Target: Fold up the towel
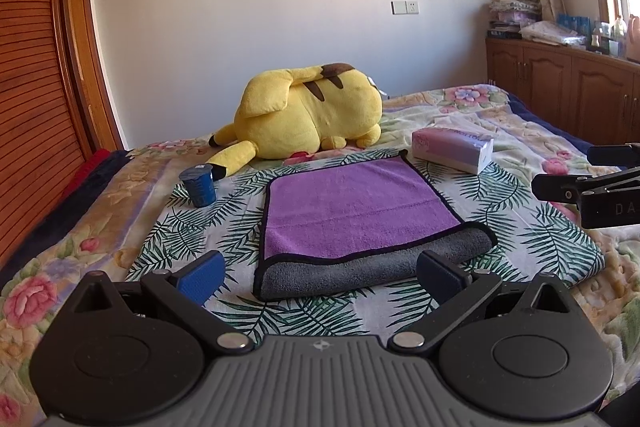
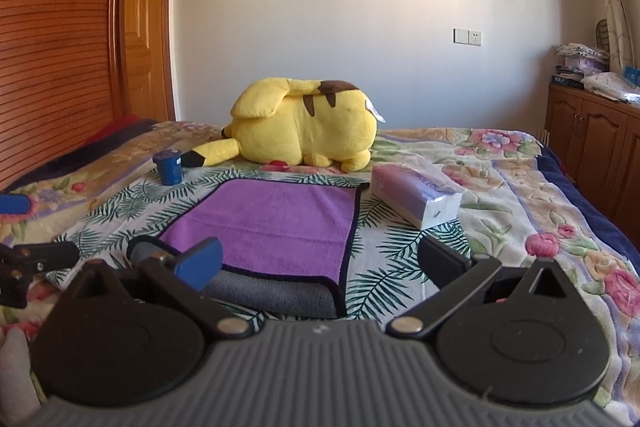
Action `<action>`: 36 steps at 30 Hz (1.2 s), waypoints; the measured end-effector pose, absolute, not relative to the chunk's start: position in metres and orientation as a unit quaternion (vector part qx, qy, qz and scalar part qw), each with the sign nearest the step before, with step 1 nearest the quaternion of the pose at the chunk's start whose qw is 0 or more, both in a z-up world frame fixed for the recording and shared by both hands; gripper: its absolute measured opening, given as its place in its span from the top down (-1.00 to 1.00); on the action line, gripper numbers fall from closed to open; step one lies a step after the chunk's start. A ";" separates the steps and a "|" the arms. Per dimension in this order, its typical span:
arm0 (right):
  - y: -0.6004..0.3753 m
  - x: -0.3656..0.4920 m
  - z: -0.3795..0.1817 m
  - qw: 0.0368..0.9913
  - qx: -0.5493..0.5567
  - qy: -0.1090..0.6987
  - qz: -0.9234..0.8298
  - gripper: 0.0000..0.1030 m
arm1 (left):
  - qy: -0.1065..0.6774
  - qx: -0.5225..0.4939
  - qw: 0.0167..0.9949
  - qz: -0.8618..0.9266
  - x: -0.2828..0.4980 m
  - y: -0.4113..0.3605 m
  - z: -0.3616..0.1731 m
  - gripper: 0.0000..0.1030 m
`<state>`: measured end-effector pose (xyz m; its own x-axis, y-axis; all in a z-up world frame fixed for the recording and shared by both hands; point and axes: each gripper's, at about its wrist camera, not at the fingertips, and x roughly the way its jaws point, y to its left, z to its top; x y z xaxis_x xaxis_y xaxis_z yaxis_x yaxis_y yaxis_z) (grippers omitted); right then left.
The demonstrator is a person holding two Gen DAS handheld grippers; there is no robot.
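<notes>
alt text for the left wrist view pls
A purple towel, its near edge turned over showing grey, lies on a leaf-print bed between the open left tongs. Behind it lies a yellow plush.

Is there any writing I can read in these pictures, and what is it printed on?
"DA", cut off at the frame edge: on the right claw, seen from the left wrist camera.
Purple lettering on the tissue pack: too distorted to read.
Label on the blue cup: too small to read.
</notes>
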<state>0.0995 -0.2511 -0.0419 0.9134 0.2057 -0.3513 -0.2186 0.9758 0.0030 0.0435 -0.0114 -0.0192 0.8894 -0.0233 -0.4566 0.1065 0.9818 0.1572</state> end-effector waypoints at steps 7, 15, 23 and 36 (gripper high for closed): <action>-0.248 0.109 -0.046 0.974 -0.026 0.190 0.119 -1.00 | 0.243 0.094 0.965 -0.036 0.054 -0.010 -0.021 -0.69; -0.244 0.122 -0.051 0.970 -0.034 0.205 0.129 -1.00 | 0.267 0.086 0.959 -0.039 0.074 -0.005 -0.028 -0.69; -0.240 0.132 -0.056 0.965 -0.041 0.216 0.141 -1.00 | 0.282 0.076 0.955 -0.046 0.089 0.000 -0.033 -0.69; -0.232 0.156 -0.068 0.957 -0.051 0.244 0.152 -0.88 | 0.297 0.065 0.952 -0.050 0.119 0.015 -0.042 -0.67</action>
